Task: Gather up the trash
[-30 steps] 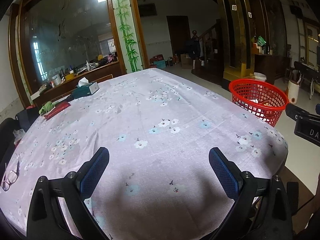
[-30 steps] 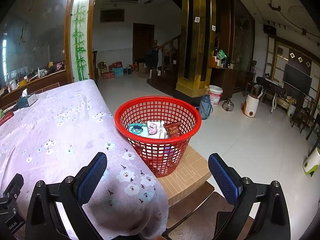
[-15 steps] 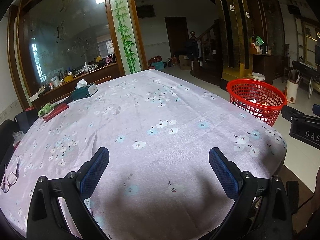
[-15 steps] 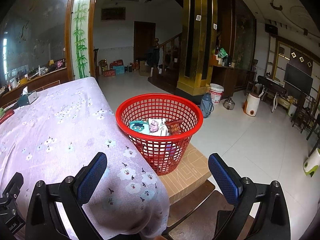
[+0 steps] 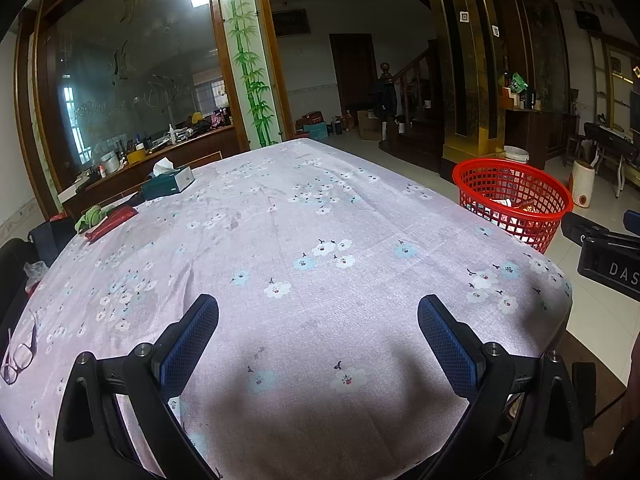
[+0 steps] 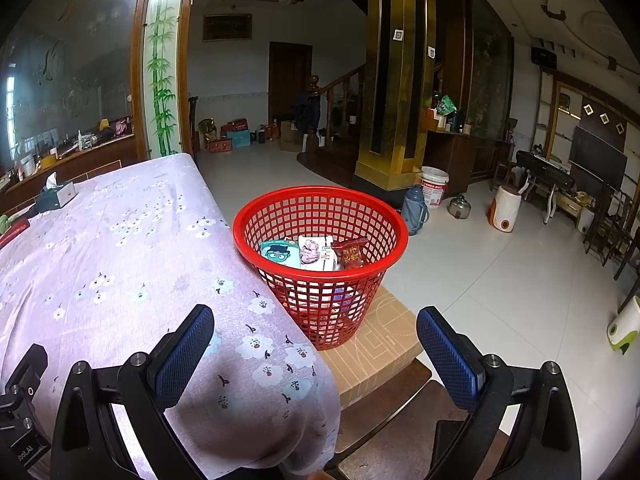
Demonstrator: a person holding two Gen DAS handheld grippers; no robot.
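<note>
Right wrist view: the right gripper (image 6: 315, 336) has its blue-padded fingers spread wide and holds nothing. Directly ahead of it, slightly far, stands the round red plastic mesh basket (image 6: 320, 256) on a tan cardboard box (image 6: 380, 344), touching the right edge of the table covered by a lilac floral cloth (image 6: 120, 248). Collected trash lies inside the basket: a teal wrapper printed with a green cartoon face (image 6: 280, 253), a white and pink packet (image 6: 316, 252) and a dark red snack packet (image 6: 352, 254).

Left wrist view: the left gripper (image 5: 318, 328) is likewise spread and empty, and hangs above the near middle of the table. From this claw the basket (image 5: 512, 196) lies far to the right, beyond the table edge. The right gripper is judged the nearer tool for any drop into the basket.

View differences:
- Only the left wrist view shows the near-left table edge, where a pair of dark-framed spectacles (image 5: 18, 354) lies.
- A teal tissue box (image 5: 168, 184) and a flat red case with a green cloth on it (image 5: 108, 220) lie at the far left; the right wrist view shows them only at its margin.
- Only the right wrist view looks into the basket and shows the box beneath it.

No loose wrapper is visible on the cloth. The task is judged near completion.
</note>
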